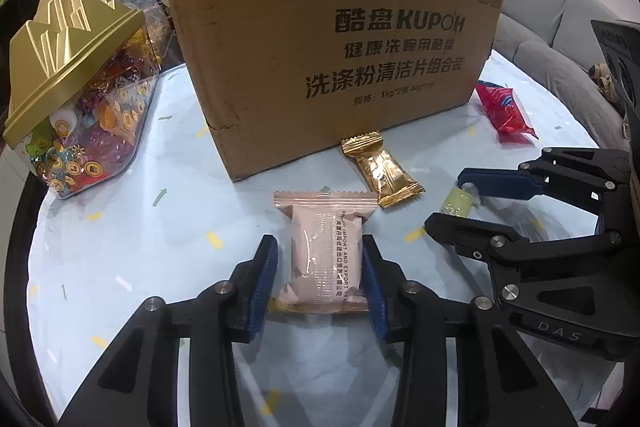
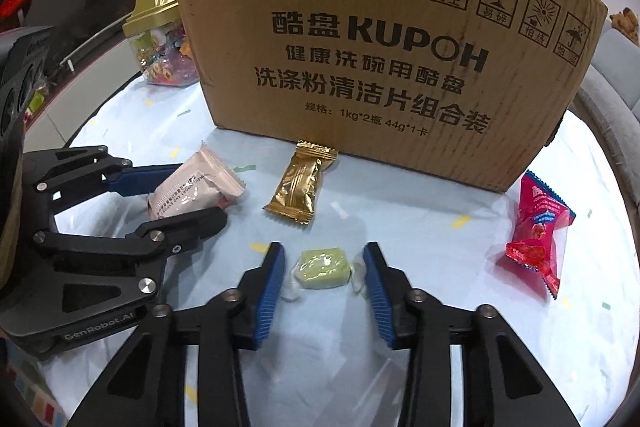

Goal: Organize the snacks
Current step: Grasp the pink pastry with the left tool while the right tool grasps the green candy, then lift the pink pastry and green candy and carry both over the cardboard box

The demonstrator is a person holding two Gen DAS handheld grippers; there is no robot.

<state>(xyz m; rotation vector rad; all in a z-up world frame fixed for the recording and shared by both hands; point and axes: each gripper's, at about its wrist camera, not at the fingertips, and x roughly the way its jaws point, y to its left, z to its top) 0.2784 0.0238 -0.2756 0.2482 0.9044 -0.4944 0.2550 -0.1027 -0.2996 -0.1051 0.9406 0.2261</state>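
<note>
A pink snack packet (image 1: 326, 251) lies on the table between the fingers of my left gripper (image 1: 320, 259); the right pad touches it, the left pad stands a little off, so the jaws are open around it. It also shows in the right wrist view (image 2: 192, 189). My right gripper (image 2: 324, 269) is open around a green wrapped candy (image 2: 323, 268), also seen in the left wrist view (image 1: 456, 205). A gold packet (image 1: 380, 169) (image 2: 300, 187) lies against the cardboard box (image 1: 332, 27) (image 2: 380, 47). A red packet (image 1: 502, 109) (image 2: 538, 227) lies to the right.
A clear candy jar with a gold lid (image 1: 76, 83) (image 2: 160, 39) stands at the left of the box. The table has a pale blue cloth (image 1: 120, 247) with a rounded edge. A grey sofa (image 1: 552, 11) is behind on the right.
</note>
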